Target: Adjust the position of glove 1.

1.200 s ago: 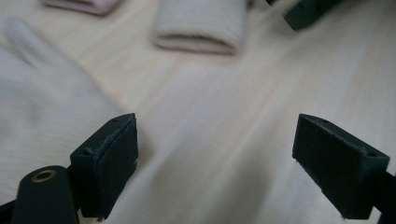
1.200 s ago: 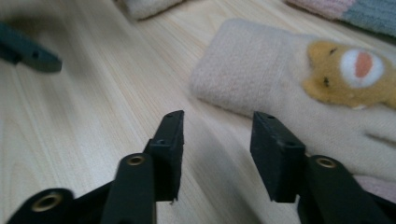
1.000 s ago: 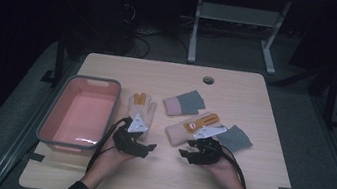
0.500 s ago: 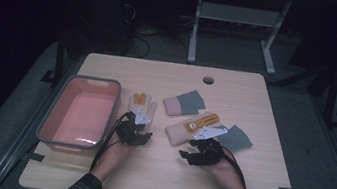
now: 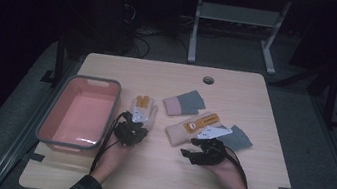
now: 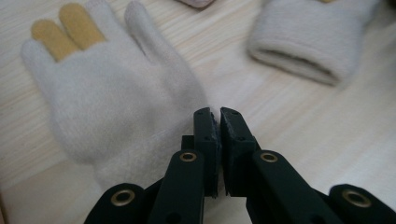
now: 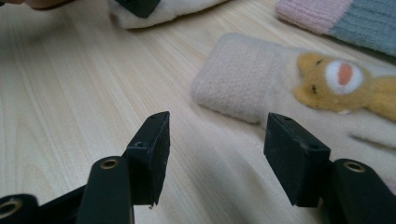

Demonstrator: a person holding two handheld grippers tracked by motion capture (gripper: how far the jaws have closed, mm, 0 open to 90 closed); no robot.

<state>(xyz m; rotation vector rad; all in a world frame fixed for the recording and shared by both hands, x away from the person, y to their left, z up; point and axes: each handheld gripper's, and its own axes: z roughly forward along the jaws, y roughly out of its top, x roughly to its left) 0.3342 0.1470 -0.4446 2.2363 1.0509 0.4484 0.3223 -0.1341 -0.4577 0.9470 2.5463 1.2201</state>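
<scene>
A cream glove with yellow fingertips [image 5: 145,107] [image 6: 107,93] lies flat beside the pink bin. My left gripper [image 5: 134,129] [image 6: 218,114] sits at its cuff edge. Its jaws have just been closing and now stand together, pinching the glove's edge. A second cream glove with an orange bear patch [image 5: 197,126] [image 7: 261,79] lies to the right. My right gripper [image 5: 189,154] [image 7: 217,135] hovers low just short of that glove's cuff. Its jaws have opened a little further and are open, with only bare table between them.
A pink bin with a grey rim [image 5: 54,118] stands at the table's left side. A pink-and-grey sock [image 5: 184,103] [image 7: 345,18] lies behind the bear glove, and a grey piece [image 5: 240,138] lies to its right. A cable hole [image 5: 208,79] sits near the far edge.
The left gripper has moved forward onto the glove's cuff and its jaws have closed. The right gripper has stayed in place.
</scene>
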